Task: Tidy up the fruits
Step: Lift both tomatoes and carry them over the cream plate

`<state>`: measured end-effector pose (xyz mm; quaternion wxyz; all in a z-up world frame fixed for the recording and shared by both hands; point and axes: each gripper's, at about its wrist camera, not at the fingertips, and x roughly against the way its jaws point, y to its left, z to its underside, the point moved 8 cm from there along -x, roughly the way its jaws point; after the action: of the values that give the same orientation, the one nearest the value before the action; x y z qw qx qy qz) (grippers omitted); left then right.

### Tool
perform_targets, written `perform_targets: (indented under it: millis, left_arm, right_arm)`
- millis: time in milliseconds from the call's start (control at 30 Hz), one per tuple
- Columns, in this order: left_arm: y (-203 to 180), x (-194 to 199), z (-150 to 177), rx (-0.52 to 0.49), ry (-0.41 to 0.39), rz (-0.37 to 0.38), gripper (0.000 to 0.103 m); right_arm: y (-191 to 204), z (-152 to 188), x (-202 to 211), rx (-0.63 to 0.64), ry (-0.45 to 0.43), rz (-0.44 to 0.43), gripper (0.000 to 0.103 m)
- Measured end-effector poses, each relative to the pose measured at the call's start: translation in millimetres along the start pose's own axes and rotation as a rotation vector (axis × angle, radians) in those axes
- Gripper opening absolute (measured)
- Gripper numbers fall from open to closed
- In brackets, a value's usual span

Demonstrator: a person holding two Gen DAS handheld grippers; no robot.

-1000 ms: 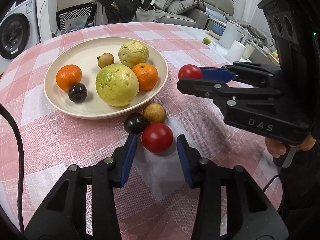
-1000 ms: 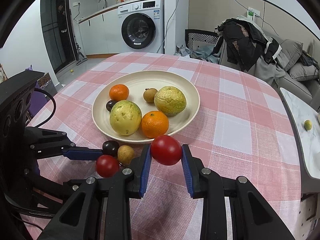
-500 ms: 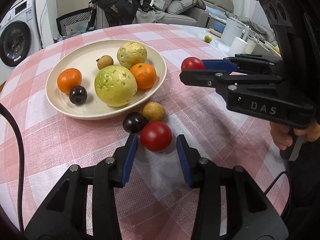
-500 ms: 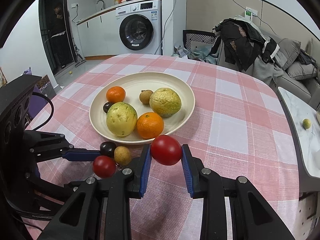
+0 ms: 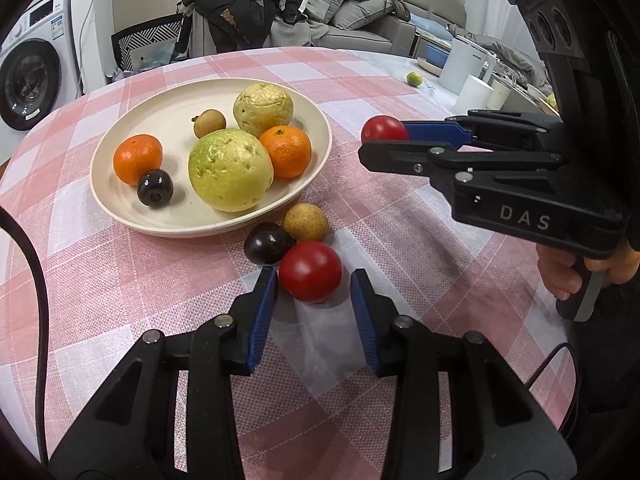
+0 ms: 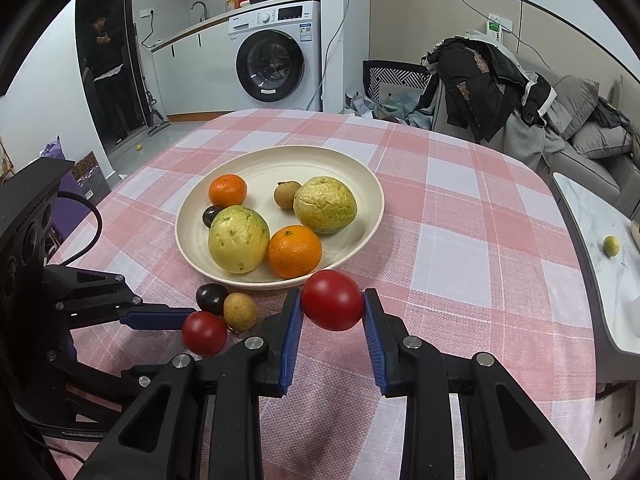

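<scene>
A cream plate (image 5: 160, 120) on the pink checked tablecloth holds two yellow-green guavas, two oranges, a dark plum and a small tan fruit. Just outside its near rim lie a dark plum (image 5: 267, 243), a tan longan (image 5: 305, 222) and a red tomato (image 5: 310, 271). My left gripper (image 5: 314, 276) is low over the cloth and open, its blue pads on either side of this tomato with small gaps. My right gripper (image 6: 332, 300) is shut on a second red tomato (image 6: 332, 300), held above the cloth by the plate's (image 6: 376, 200) near rim.
A marble side surface to the right carries a small green lime (image 6: 611, 246), a white kettle (image 5: 466, 66) and cups. A black cable (image 5: 36, 280) trails on the left. A person (image 6: 106, 60) stands in the far doorway near a washing machine.
The left jaws have drawn slightly closer around the tomato on the cloth. The right gripper holds its tomato in the same place.
</scene>
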<state>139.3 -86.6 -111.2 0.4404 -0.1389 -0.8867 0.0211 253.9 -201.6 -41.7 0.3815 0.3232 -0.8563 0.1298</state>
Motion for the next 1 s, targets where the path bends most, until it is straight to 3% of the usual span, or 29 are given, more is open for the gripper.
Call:
perform_targets:
  millis: [67, 467, 1000]
  left_arm:
    - [0, 0, 0, -0.004, -0.002, -0.006, 0.028]
    - [-1, 5, -2, -0.003, -0.024, 0.006, 0.027]
    - [7, 37, -15, 0.01, -0.116, -0.002, 0.027]
  right_arm:
    - [0, 0, 0, 0.002, 0.0, -0.001, 0.031]
    - [1, 0, 1, 0.004, -0.004, -0.003, 0.031]
    - [5, -10, 15, -0.004, -0.071, -0.02, 0.031]
